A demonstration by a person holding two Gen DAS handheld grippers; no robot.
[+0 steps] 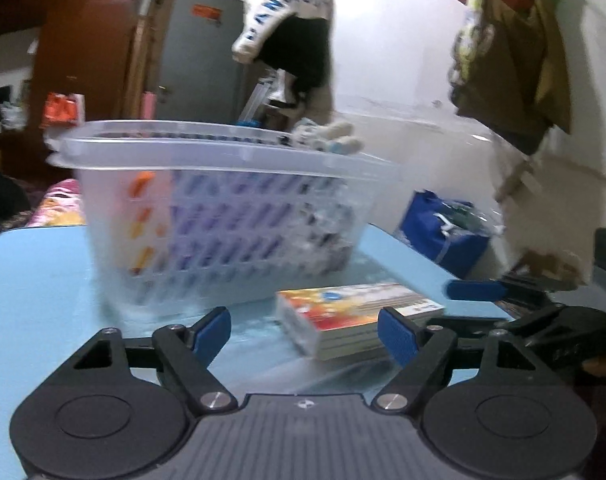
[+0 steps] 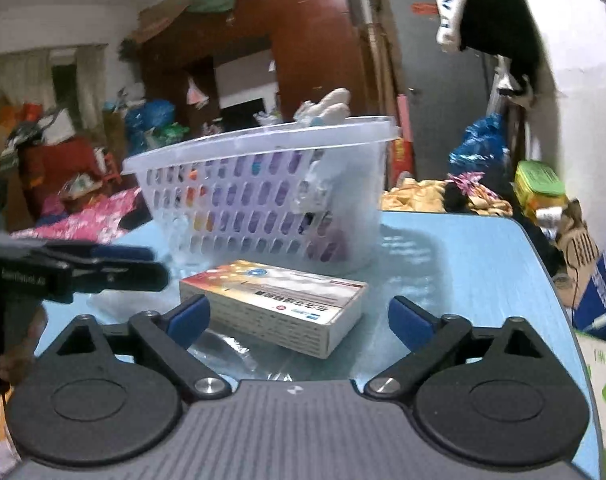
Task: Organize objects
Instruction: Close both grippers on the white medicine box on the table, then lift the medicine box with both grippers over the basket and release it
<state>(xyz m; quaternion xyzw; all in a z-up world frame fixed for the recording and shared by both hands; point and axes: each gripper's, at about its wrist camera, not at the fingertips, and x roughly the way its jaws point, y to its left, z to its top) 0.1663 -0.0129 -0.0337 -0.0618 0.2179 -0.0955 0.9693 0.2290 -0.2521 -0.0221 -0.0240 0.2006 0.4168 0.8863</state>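
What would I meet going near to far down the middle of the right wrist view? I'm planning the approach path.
Right gripper, open, its blue-padded fingers nearest → medicine box flat on the blue table → perforated clear basket, already holding items → dark red wardrobe at the far wall.

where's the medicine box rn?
The medicine box lies flat on the blue table, just in front of the perforated plastic basket. In the right wrist view it sits between the open right gripper's fingers, untouched.
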